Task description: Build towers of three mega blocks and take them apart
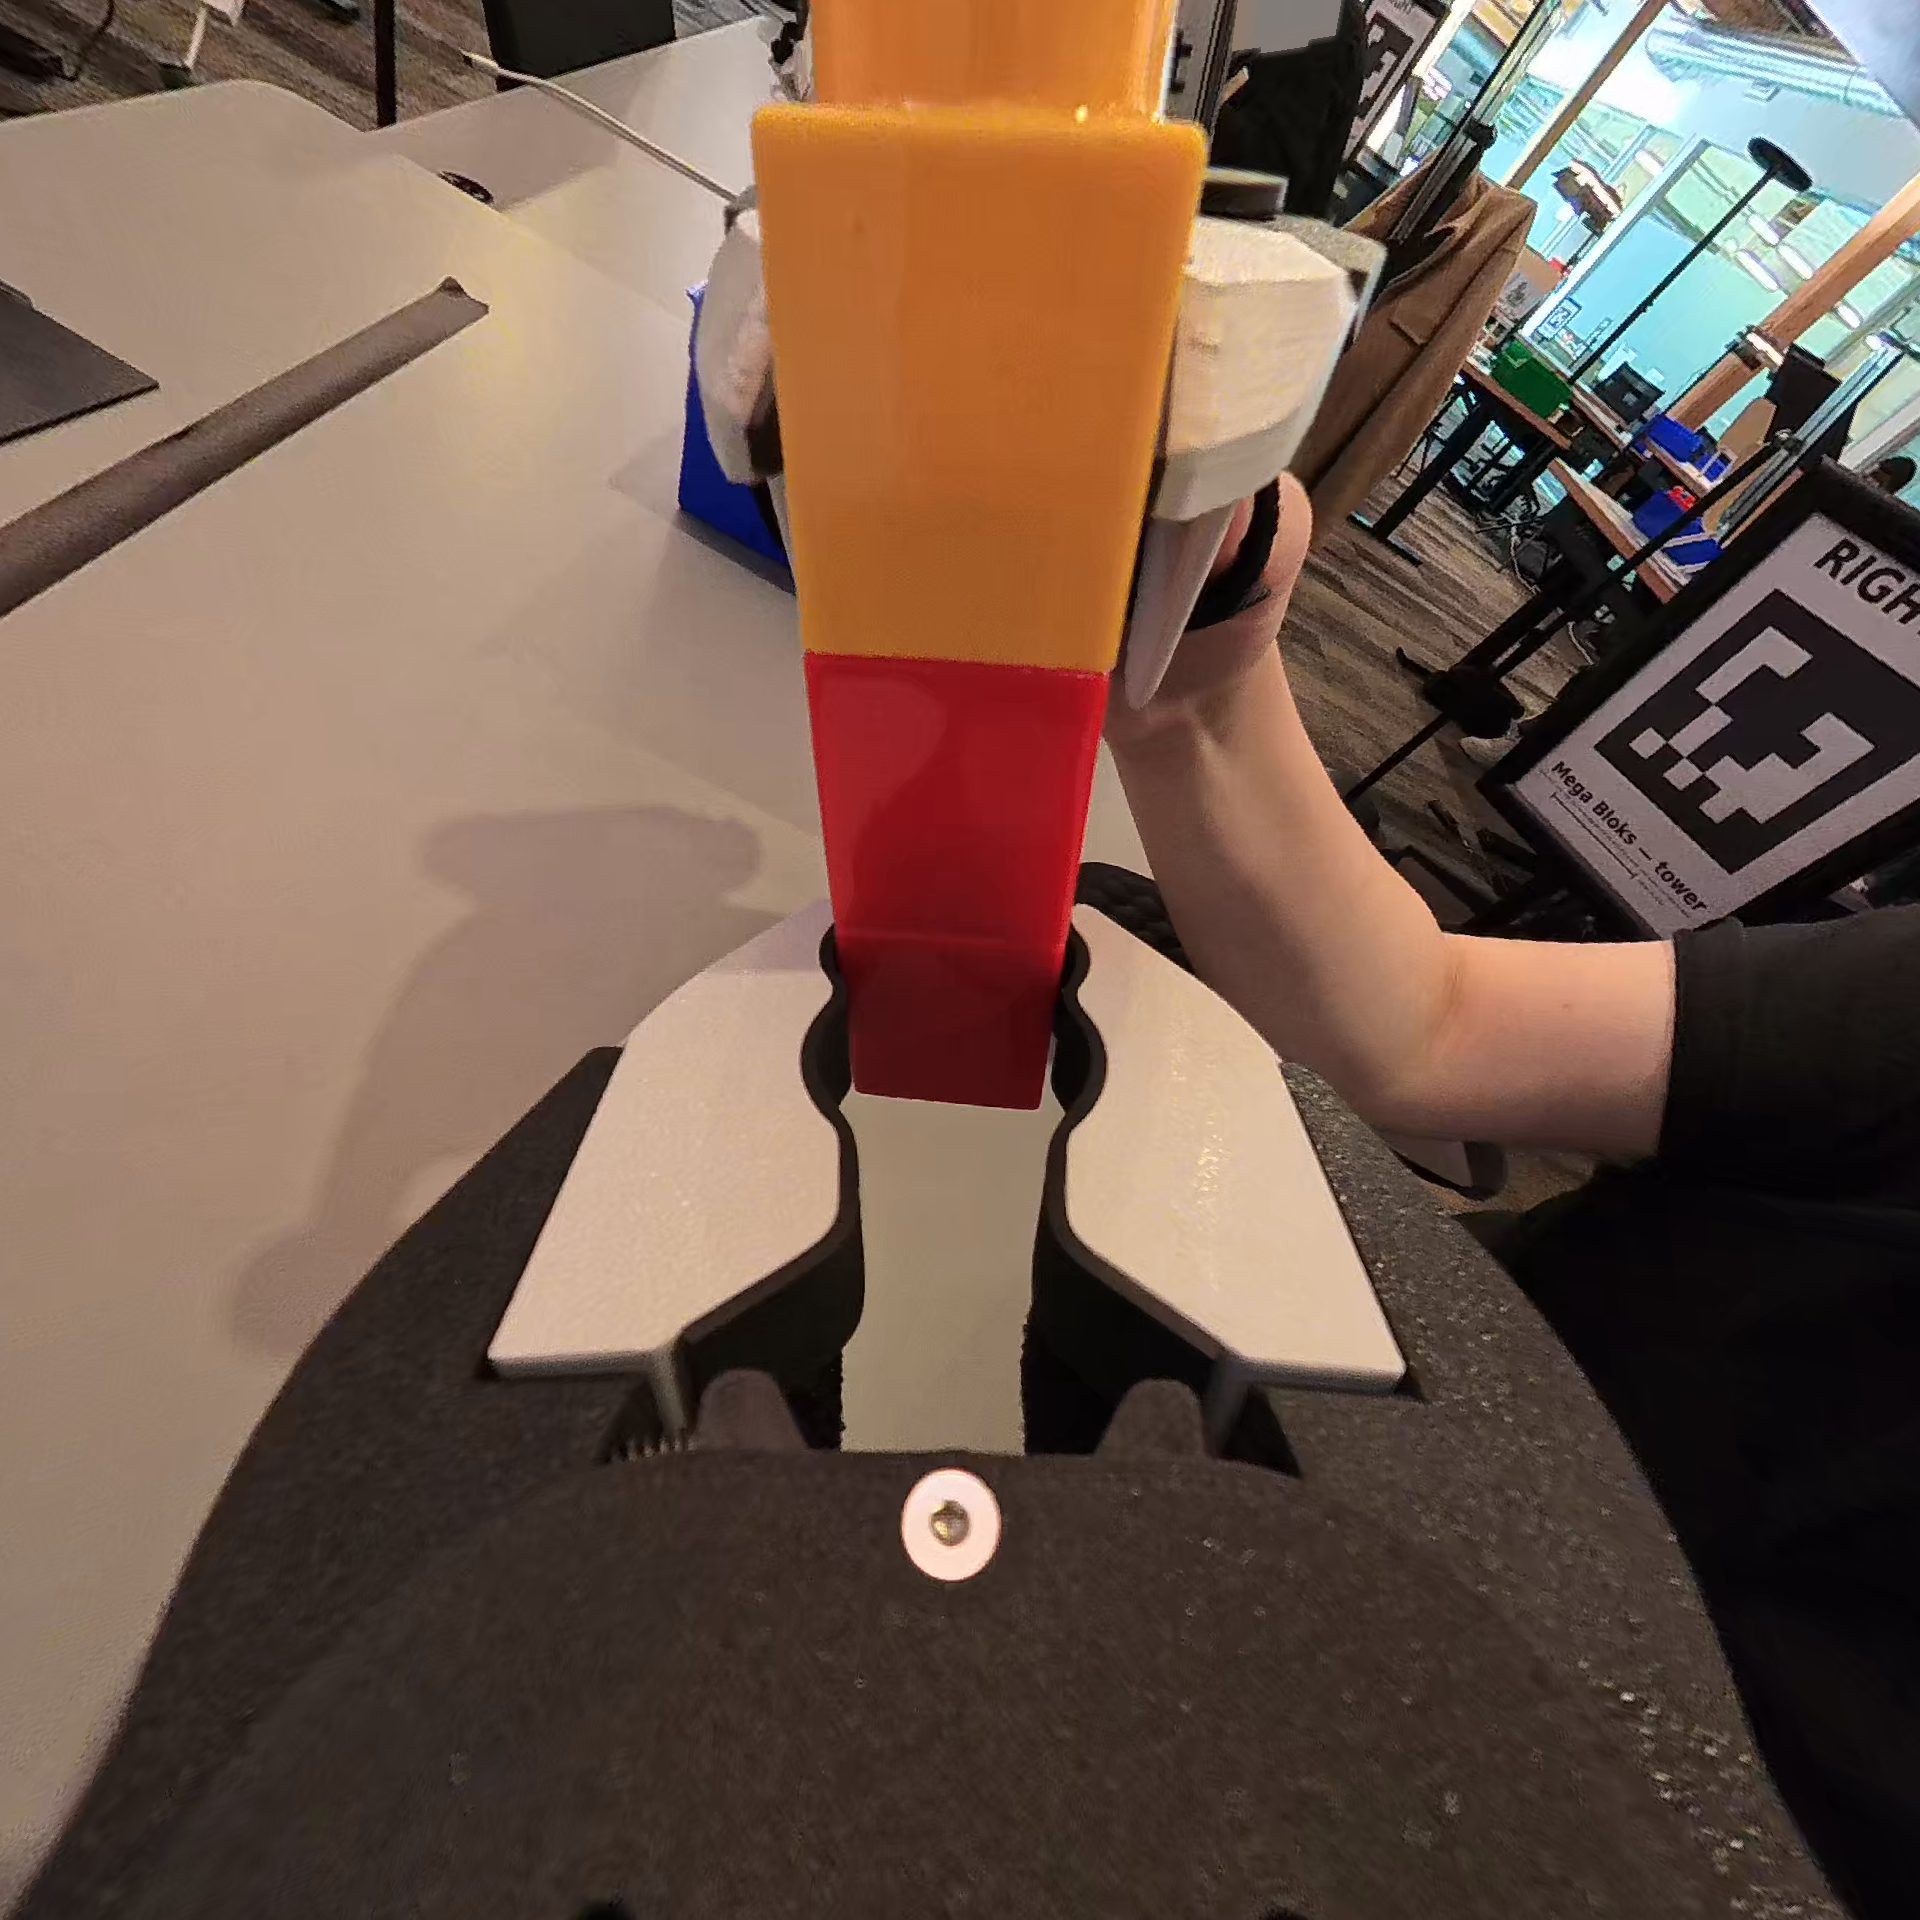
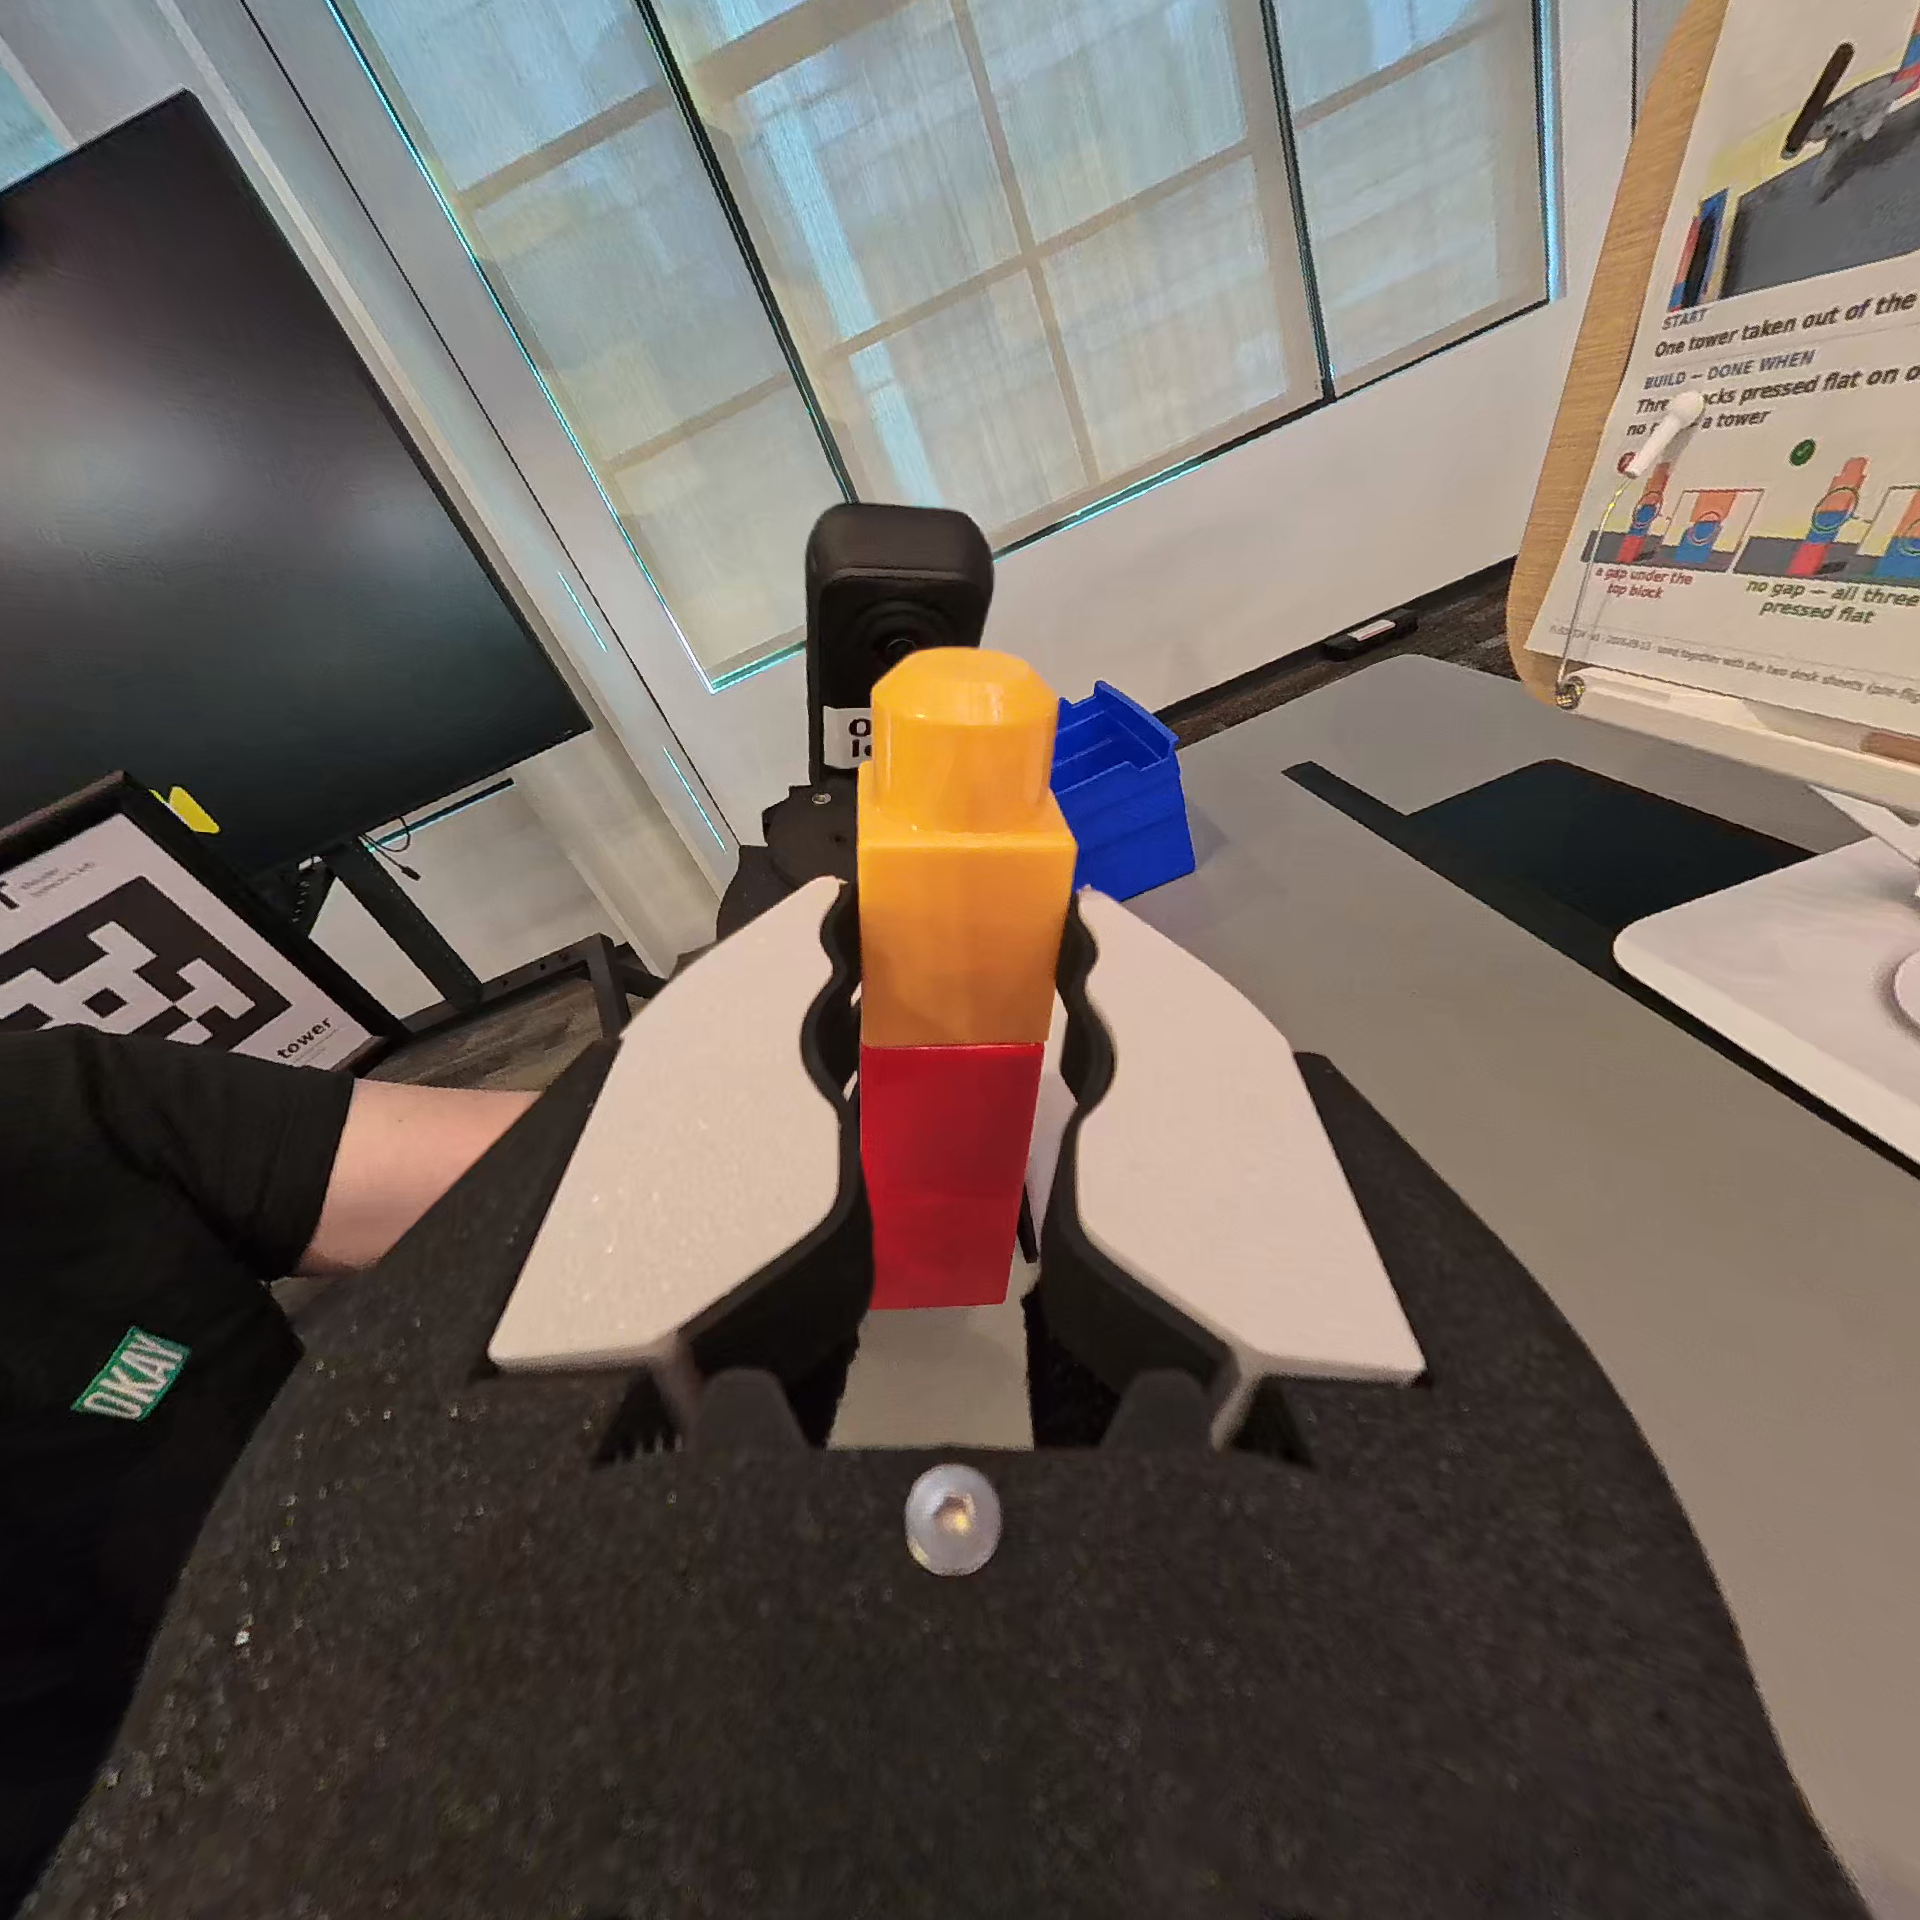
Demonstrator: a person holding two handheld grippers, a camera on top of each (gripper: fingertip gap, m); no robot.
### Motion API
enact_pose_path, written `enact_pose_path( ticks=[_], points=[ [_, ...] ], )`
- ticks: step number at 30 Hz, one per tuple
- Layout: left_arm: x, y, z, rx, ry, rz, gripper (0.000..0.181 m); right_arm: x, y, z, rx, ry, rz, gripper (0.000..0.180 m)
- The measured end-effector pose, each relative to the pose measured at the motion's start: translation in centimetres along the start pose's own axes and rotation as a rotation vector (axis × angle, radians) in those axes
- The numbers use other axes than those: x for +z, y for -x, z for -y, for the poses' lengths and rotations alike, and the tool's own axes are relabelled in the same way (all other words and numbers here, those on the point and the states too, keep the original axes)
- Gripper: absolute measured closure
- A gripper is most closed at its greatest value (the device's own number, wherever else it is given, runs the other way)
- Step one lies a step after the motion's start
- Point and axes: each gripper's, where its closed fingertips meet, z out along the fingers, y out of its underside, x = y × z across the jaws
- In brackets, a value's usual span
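Two tongs share one stack held above the counter: left tongs pinching the red block, right tongs pinching the orange block, probably to pull them apart.

Orange plastic block: top cut off by upper edge, left wrist view. Blue plastic bin: mostly hidden behind block.

orange block | single stud, pressed flat onto red block | joined pair held off table
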Motion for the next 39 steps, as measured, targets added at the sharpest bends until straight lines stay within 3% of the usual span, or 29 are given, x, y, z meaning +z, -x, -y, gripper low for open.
enact_pose_path(
  ticks=[19,26,29,34,39],
  points=[
    [-0.3,0.2,-0.1,-0.009,0.013,-0.001,0.146,0.3,-0.1,-0.1,-0.021,-0.007,-0.001,0.143],
    [-0.5,0.3,-0.3,0.07,0.054,0.07,0.145,-0.2,0.3,-0.1,-0.046,-0.025,0.05,0.144],
    [-0.8,-0.5,0.1,0.075,0.037,0.047,0.145,-1.1,0.5,0.1,-0.052,-0.036,0.055,0.131],
    [-0.6,-0.8,-0.6,0.089,0.088,0.047,0.145,-2.3,1.0,1.5,-0.003,-0.114,0.09,0.126],
    [0.2,-0.3,-1.0,0.111,0.137,0.134,0.145,-1.9,1.7,0.1,-0.06,-0.023,0.102,0.118]
  ],
)
